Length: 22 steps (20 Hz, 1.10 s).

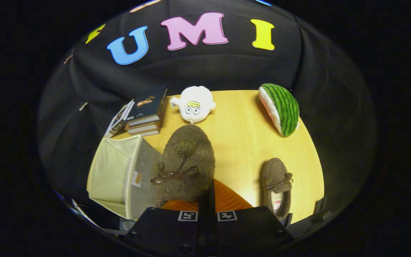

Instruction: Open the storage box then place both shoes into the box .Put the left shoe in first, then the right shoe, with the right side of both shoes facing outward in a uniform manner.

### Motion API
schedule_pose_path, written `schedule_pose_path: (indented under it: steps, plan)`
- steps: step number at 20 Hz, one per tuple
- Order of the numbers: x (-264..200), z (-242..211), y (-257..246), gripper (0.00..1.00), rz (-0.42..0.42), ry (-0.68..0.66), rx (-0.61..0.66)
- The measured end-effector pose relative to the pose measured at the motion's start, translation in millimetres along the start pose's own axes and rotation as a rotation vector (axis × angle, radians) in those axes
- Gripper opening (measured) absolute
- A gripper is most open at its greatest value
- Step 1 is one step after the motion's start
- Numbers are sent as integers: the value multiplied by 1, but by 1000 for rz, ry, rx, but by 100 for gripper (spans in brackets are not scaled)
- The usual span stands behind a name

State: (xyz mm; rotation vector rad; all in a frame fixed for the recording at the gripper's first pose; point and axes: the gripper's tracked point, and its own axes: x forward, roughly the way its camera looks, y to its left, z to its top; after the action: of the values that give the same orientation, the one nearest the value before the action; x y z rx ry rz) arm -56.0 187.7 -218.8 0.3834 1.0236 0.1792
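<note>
Closest in, the jaws [207, 200] are pinched together on the heel end of a fuzzy brown shoe [186, 167], which hangs toe-forward above the tabletop [241, 135], lifted presumably for carrying to the box [114, 176] just to its left. That pale fabric box stands open, so the shoe can go straight in. A second shoe [277, 187] waits on the wood at the right. Farther back lie books [145, 112], a white plush [193, 103] and a watermelon plush [280, 109] against black cloth.

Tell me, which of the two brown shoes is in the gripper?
The bigger-looking shoe beside the open storage box, pinched in the gripper. The other shoe lies free on the table.
</note>
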Motion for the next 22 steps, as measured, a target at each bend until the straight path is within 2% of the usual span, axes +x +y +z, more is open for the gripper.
schedule_pose_path:
  steps: [5, 10, 14, 17, 22]
  plan:
    - [5, 3, 106, 5, 100, 69, 75]
    - [41, -16, 175, 5, 79, 132, 32]
    - [72, -46, 198, 5, 43, 186, 5]
    - [93, -54, 205, 5, 14, 201, 29]
    - [111, -61, 222, 5, 12, 221, 50]
